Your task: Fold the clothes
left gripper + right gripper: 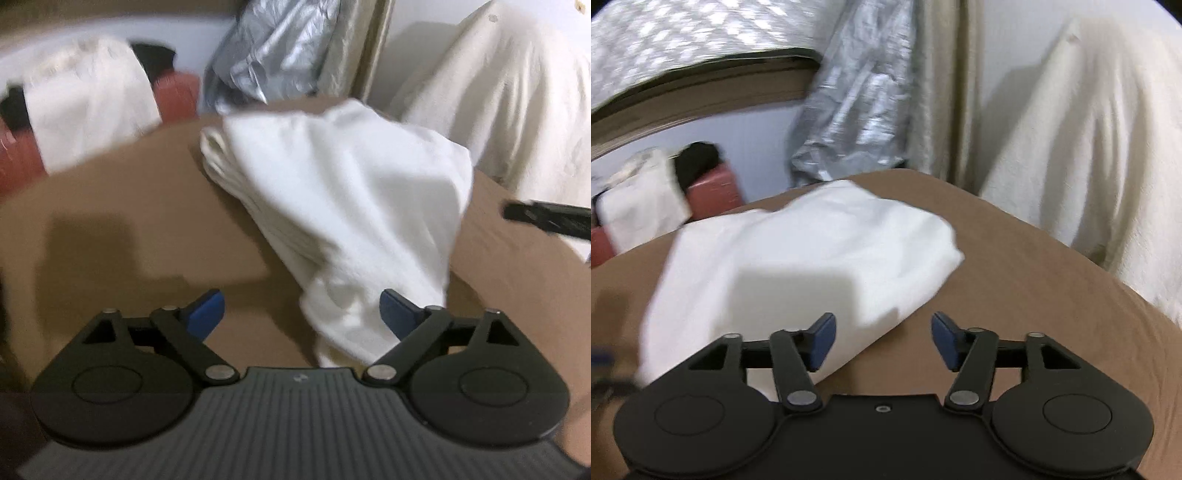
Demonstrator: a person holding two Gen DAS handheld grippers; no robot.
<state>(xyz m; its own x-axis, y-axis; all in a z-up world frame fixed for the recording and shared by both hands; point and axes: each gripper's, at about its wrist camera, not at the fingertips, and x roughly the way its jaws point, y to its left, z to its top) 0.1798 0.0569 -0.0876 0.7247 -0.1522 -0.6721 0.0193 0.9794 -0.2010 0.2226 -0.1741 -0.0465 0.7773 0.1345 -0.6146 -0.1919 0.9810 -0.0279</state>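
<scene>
Two wrist views over a brown covered surface (129, 192) that serves as the folding area. The white garment (343, 206) lies on it in a loosely folded bundle, stacked layers showing at its far edge and one end trailing toward the left gripper (301, 314).

Left wrist view: the jaws stand wide apart. The trailing end of the cloth hangs between the blue pads (207, 314) but is not pinched, which suggests a release so that the fold can settle under its own weight. The tip of the other tool shows dark at the right edge.

Right wrist view: the right gripper (882, 341) has its jaws parted and grips nothing. The near corner of the same white garment (798, 258) lies just in front of its left pad, with bare surface in front of the other. It is probably placed there to take an edge for the next fold.

Background: a cream cloth (1089, 155) hangs on the right, a silver cover (849, 103) stands behind, and other laundry lies on a red object (177, 96) at far left.
</scene>
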